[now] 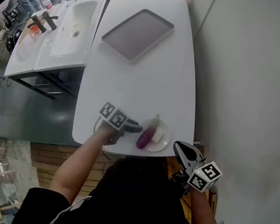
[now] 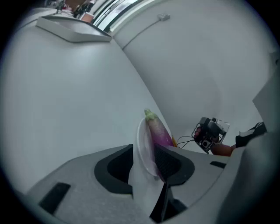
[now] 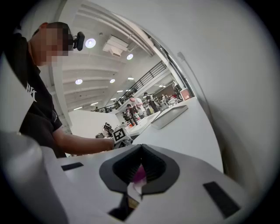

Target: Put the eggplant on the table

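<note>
A: Far left?
B: White washbasin (image 1: 72,24) beside the long white desk (image 1: 134,81). A flat grey rectangular tray (image 1: 137,33) sits at the desk's far end.

A: Left gripper (image 1: 133,127)?
B: At the desk's near edge, tipped downward. Its jaws are clamped on the rim of a small round white plate (image 1: 162,141). The left gripper view shows the rim pinched between the pads.

A: Eggplant?
B: The purple eggplant with a green stem (image 1: 145,136) lies on that plate, just right of the jaws. It's not on the bare desk.

A: Right gripper (image 1: 178,147)?
B: Off the desk's near right corner, close to the wall, apart from the plate. Jaws pressed together, nothing held.
</note>
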Tool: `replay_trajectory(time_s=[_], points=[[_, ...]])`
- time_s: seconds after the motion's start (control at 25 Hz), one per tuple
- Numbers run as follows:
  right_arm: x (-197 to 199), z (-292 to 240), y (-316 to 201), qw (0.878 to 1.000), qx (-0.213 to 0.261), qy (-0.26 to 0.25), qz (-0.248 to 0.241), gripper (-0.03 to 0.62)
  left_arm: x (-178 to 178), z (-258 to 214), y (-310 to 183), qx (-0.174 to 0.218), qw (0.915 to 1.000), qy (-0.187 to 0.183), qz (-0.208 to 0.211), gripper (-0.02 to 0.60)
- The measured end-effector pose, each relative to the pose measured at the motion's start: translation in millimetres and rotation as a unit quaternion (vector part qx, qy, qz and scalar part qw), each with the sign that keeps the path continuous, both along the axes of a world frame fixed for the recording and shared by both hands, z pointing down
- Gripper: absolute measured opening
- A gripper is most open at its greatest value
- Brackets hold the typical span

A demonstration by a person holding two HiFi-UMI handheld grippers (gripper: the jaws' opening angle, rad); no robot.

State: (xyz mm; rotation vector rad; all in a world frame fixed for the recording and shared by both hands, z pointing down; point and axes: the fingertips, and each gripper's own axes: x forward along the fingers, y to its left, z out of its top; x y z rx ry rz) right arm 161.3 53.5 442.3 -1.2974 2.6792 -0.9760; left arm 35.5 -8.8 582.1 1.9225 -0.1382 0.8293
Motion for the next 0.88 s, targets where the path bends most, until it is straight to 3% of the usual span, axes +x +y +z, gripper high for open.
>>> replay_trajectory(time_s=[0.12,0.16,0.24,0.36,0.44,0.6,0.72,0.88], points=[[12.6,-1.4,-14.3,1.000,0.015,-0.010,0.015,0.005,24.0,6.1,-4.1,-0.024,0.9994,-0.009,0.025,0.099],[18.2,-1.8,-17.8,1.000,0.019,-0.011,0.020,0.005,31.7,7.4,-1.8,-0.037,0.9987,-0.006,0.033,0.046],[30.3,-1.4,-21.4,0.999,0.023,-0.014,0.029,0.005,44.6,6.1,6.2,-0.071,0.9966,0.013,0.040,0.027],[46.1,3.0,-22.1,0.999,0.017,-0.021,0.047,0.005,45.5,2.0,14.8,-0.099,0.9942,0.033,0.028,0.021],[54.0,10.4,-22.6,0.998,0.002,-0.031,0.053,0.006,38.9,-5.1,16.2,-0.126,0.9900,0.063,-0.008,0.018],[57.6,25.5,-24.2,0.997,-0.037,-0.049,0.037,0.007,10.4,-27.5,12.5,-0.172,0.9643,0.153,-0.130,0.015],[50.7,27.4,-28.6,0.997,-0.048,-0.062,0.022,0.007,-13.7,-47.2,12.4,-0.196,0.9357,0.204,-0.210,0.015],[29.9,28.7,-32.0,0.996,-0.057,-0.064,0.000,0.006,-40.9,-61.2,14.1,-0.163,0.9211,0.247,-0.253,0.015]])
